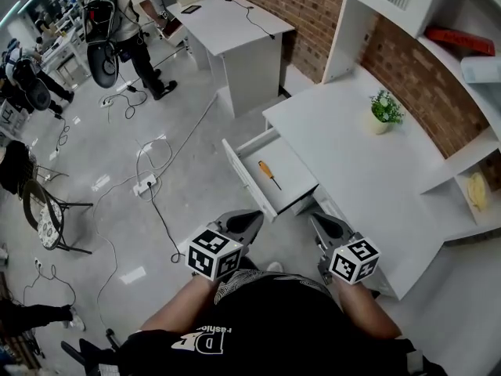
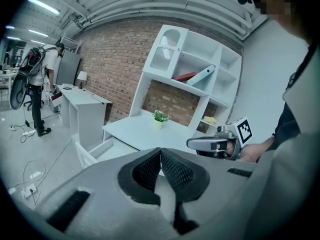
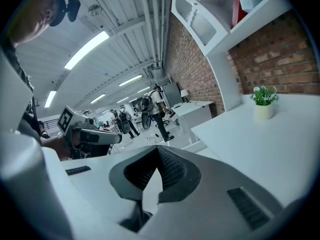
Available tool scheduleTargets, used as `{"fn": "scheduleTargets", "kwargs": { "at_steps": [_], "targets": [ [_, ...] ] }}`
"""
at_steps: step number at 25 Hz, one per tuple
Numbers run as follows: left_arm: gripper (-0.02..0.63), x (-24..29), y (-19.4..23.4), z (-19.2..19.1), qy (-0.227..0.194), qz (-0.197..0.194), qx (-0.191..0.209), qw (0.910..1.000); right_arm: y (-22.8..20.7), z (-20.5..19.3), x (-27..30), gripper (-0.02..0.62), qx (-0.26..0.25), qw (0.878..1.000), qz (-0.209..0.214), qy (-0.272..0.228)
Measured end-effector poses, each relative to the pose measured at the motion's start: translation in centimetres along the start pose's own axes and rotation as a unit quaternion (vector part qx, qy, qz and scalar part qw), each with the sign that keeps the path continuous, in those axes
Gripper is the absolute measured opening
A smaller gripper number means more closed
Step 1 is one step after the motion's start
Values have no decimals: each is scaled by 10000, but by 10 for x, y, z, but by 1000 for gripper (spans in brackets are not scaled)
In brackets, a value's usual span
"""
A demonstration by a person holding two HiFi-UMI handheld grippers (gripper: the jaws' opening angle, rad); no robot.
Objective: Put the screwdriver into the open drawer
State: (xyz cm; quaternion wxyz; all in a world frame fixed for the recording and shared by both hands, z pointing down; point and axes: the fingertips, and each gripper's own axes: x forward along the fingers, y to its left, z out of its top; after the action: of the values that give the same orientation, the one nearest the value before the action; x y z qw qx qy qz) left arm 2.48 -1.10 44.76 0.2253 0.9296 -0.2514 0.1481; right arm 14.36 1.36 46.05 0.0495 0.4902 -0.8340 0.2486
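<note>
The screwdriver (image 1: pixel 269 174), with an orange handle and a dark shaft, lies inside the open white drawer (image 1: pixel 294 168) pulled out of the desk. Both grippers hang close to my body, short of the drawer's front panel and apart from it. My left gripper (image 1: pixel 250 220) is shut with nothing between its pads (image 2: pixel 160 151). To its right, my right gripper (image 1: pixel 318 223) is also shut and empty (image 3: pixel 158 149). Each gripper view shows the other gripper beside it: the right gripper (image 2: pixel 216 144) and the left gripper (image 3: pixel 92 136).
A white desk (image 1: pixel 352 155) carries a small potted plant (image 1: pixel 384 110), with white shelves against the brick wall behind. A second desk (image 1: pixel 235 30) stands farther off. Cables and a power strip (image 1: pixel 145 184) lie on the floor, a chair (image 1: pixel 47 218) stands left, and people stand at the back.
</note>
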Motion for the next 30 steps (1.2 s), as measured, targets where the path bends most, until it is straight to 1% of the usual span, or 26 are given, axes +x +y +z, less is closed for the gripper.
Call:
{"fn": "scheduleTargets", "kwargs": {
  "at_steps": [10, 16, 30],
  "targets": [
    [18, 2, -10, 3, 63, 14, 57, 10000, -3, 4, -12, 3, 4, 10000, 32, -79],
    [18, 4, -13, 5, 112, 30, 207, 9997, -1, 6, -14, 3, 26, 9999, 48, -159],
    [18, 7, -18, 2, 117, 5, 227, 9997, 0, 1, -18, 3, -2, 9999, 21, -158]
  ]
}}
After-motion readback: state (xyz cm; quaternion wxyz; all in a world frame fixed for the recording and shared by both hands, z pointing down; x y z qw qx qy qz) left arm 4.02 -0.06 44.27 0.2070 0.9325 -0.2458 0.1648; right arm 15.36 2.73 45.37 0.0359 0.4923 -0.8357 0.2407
